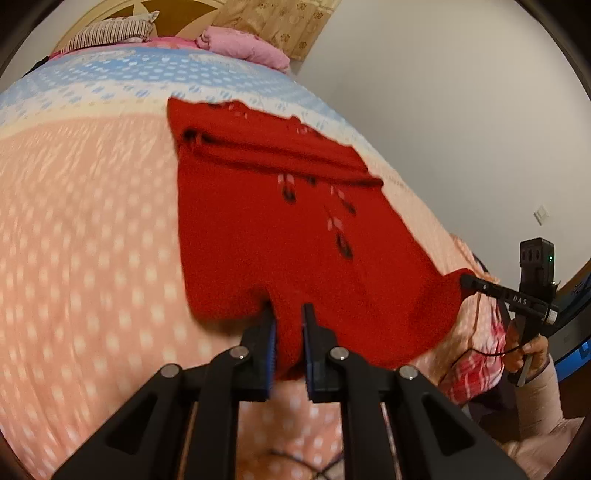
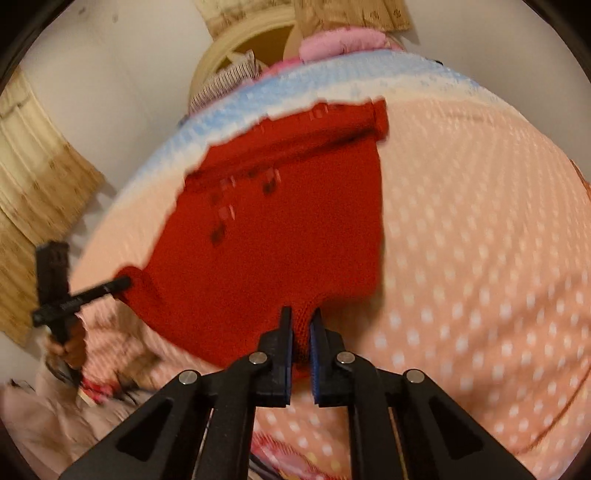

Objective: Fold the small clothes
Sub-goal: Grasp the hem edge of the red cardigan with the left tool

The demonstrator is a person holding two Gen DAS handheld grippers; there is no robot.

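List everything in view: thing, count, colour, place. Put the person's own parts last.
red knitted garment: one, red with small dark and white marks, spread on the bed, near edge lifted.
bedspread: one, peach with white dots, blue band at the far end, under the garment.
pink bundle: one, pink, at the head of the bed.
striped pillow: one, dark and white stripes, at the head of the bed.
checked cloth: one, red and white, at the bed's near edge.
left gripper: one, black, shut on the garment's near edge.
right gripper: one, black, shut on the garment's near edge.
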